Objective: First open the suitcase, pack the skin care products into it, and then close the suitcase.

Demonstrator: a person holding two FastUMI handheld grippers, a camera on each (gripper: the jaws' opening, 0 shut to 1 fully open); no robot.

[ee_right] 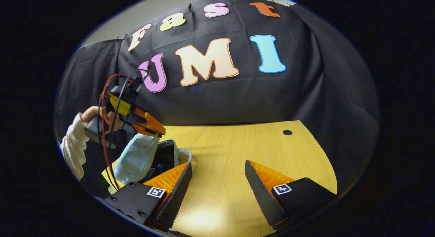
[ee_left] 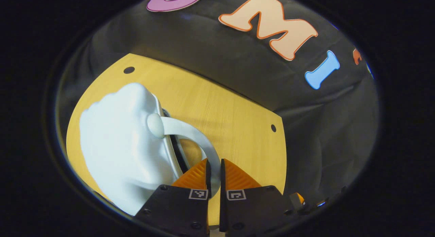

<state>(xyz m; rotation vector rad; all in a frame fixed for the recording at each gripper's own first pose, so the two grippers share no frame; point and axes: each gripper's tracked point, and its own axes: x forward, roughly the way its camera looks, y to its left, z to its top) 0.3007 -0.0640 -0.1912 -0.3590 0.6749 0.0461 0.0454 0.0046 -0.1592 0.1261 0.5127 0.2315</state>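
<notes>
Left gripper view: left gripper [ee_left: 214, 176] has its fingers closed on the white curved plastic handle [ee_left: 190, 131] of the small pale-blue hard-shell suitcase [ee_left: 119, 145], which rests on the yellow wooden tabletop [ee_left: 231, 111]. Right gripper view: right gripper [ee_right: 217, 182] hangs with fingers wide apart over bare tabletop, holding nothing, just beside the suitcase, whose lid [ee_right: 136, 159] stands raised and tilted under the left gripper.

Handling estimate: shell looks rigid, glossy, likely slippery and light; handle is the one thin part both fingers can span, so hold there.

Contents: dark interior [ee_right: 164, 155] partly visible; cannot tell whether any skin care products lie inside.
</notes>
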